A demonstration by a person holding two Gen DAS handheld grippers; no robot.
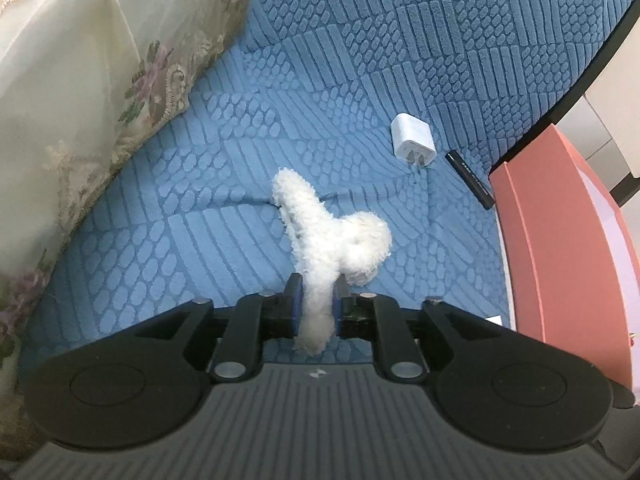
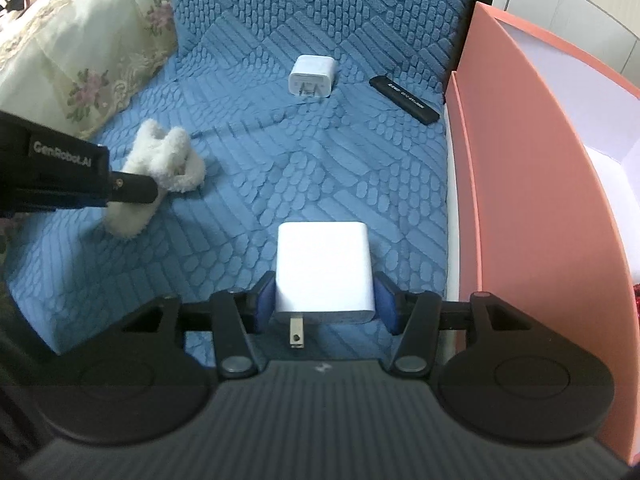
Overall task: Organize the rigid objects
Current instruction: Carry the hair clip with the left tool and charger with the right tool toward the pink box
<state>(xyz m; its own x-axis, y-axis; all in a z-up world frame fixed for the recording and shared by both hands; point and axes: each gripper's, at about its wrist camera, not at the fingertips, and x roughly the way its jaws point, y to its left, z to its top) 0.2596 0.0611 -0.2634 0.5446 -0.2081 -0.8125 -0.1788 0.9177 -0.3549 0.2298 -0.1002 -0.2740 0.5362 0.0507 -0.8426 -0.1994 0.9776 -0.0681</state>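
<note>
Fluffy white hair claw clip (image 1: 320, 236) lies on the blue textured bedspread (image 1: 360, 60), one fuzzy arm running back between the blue pads of the left gripper (image 1: 316, 310); jaws stand narrow, close on both sides of that arm, though whether the pads actually press it cannot be told. From the right wrist view the same clip (image 2: 160, 168) sits left of centre with the left gripper's black finger lying across it. Large white charger block (image 2: 324, 268) rests on the bedspread, prong toward the camera, between the pads of the right gripper (image 2: 324, 306); jaws about half open, a thin gap showing at each side, nothing gripped. Farther off, a small white plug adapter (image 2: 312, 76) lies prongs forward, and beside it a slim black stick (image 2: 404, 94) with white lettering, near the wall of a salmon-pink box (image 2: 520, 168). Floral lace pillow (image 1: 100, 80) at the left edge.
</note>
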